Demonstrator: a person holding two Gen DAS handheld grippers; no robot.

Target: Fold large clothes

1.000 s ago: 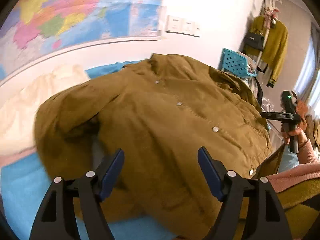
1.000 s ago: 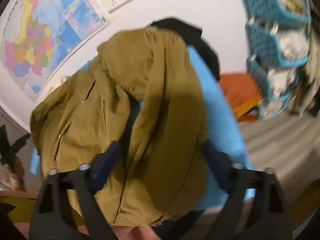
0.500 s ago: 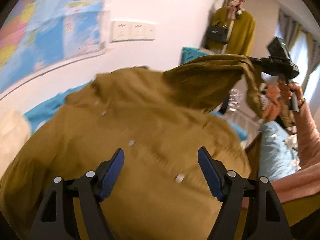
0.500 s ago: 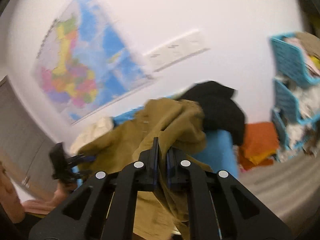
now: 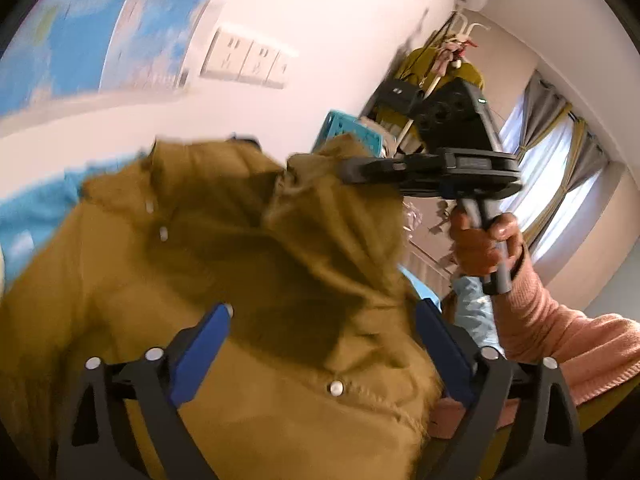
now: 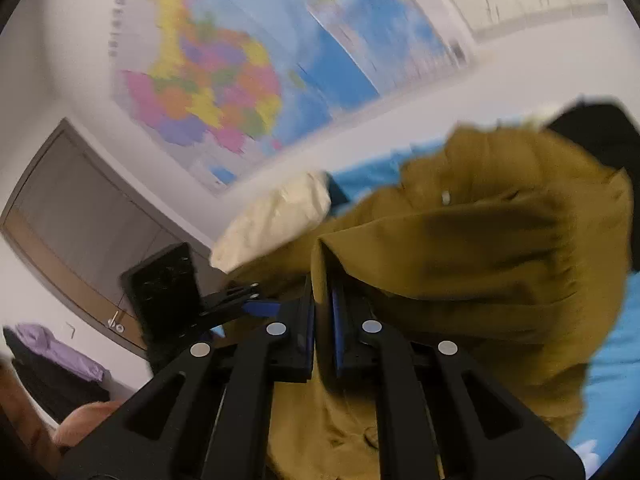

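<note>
- My right gripper (image 6: 322, 320) was clamped on the olive jacket (image 5: 248, 280), lifting a fold above the blue-covered surface (image 6: 612, 364).
- My left gripper (image 5: 320, 344), jaws just widened, held nothing.
- A map (image 6: 240, 80) hung on the white wall (image 5: 340, 20).

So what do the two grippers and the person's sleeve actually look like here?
Both are black plastic handheld tools with triangular cut-out fingers, silver rivets and blue pads. The left gripper shows its pads clearly. The right gripper carries a boxy black camera block with a small green light, and has a dark handle. The sleeve is pink ribbed knit.
</note>
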